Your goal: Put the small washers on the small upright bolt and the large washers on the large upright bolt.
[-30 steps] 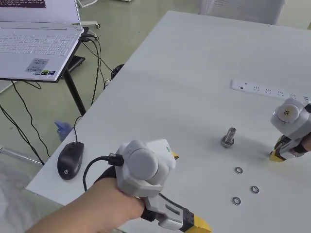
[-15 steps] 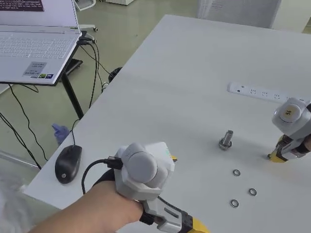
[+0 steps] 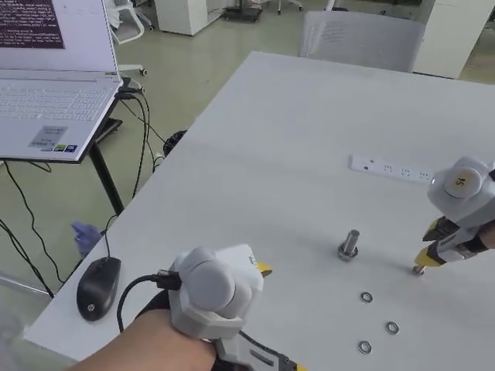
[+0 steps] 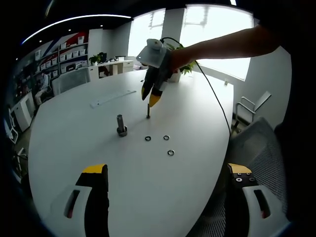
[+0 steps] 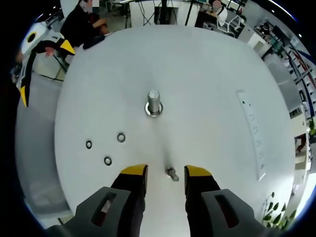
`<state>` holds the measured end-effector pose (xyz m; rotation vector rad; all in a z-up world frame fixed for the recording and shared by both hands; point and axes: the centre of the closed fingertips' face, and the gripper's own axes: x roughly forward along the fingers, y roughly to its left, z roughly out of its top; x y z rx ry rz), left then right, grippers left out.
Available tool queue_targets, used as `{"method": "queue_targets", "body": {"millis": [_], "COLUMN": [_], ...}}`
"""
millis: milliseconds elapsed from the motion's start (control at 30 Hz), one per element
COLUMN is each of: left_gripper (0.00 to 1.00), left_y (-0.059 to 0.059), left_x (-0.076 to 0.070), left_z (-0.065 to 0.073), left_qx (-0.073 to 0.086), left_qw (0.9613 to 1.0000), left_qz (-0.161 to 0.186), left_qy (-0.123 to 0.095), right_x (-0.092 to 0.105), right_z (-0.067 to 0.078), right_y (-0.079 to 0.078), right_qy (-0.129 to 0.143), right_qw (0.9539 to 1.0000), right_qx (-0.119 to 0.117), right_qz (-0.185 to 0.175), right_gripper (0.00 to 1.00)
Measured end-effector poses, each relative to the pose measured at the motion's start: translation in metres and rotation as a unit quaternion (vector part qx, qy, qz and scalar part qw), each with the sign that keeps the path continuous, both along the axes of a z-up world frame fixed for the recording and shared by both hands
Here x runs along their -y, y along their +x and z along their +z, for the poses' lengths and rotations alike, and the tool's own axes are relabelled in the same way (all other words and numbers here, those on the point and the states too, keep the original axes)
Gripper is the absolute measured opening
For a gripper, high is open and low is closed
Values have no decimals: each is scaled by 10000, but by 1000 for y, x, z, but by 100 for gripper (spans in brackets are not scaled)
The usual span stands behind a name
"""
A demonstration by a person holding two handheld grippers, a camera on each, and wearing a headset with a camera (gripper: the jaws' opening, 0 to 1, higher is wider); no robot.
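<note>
Right claw (image 5: pixel 166 171) tilted down, parted, above small bolt (image 5: pixel 171 174)

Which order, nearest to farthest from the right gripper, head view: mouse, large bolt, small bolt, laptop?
1. small bolt, right at the right gripper, just below its jaws.
2. large bolt, upright, to the gripper's left.
3. mouse, far left, low in view.
4. laptop, top left corner.

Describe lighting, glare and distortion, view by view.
Head view: even soft light, sharp, faint shadow by the large bolt. Left gripper view: fisheye bend, windows blown out behind the right tongs. Right gripper view: curved table edge, small bolt crisp.
</note>
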<state>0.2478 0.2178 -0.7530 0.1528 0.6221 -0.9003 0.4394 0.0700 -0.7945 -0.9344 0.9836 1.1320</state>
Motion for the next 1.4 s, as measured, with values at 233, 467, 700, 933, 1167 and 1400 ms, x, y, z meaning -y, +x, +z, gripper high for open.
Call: {"method": "queue_targets", "body": {"millis": [233,467,700,933,1167,1400], "left_gripper": [99,99,99,99,99,99], "left_y": [-3,-7,-7,-6,-6,-6], "left_x": [-4,-4,-3,-3,-3,-2], "left_z": [-1,-7,-8,-9,-9,-9], "left_qx": [17,-11,-9,-20,-19,-12], "left_qw": [10000,10000,9999,10000,9999,9999], "left_qz": [-3,-19,-43,-47,-73,-45], "left_qy": [24,62,91,81,110,114], "right_x": [-5,-7,-8,-7,-4,-4], "right_z": [10,10,-3,-18,-26,-36], "right_y": [-18,-39,-70,-86,-98,-102], "right_qy": [36,56,111,160,199,220], "right_qw": [9999,9996,9992,9987,9986,9984], "right_qx": [11,-48,-249,-355,-413,-467], "right_qz": [166,275,303,318,260,224], "right_gripper": [31,31,31,31,31,31]}}
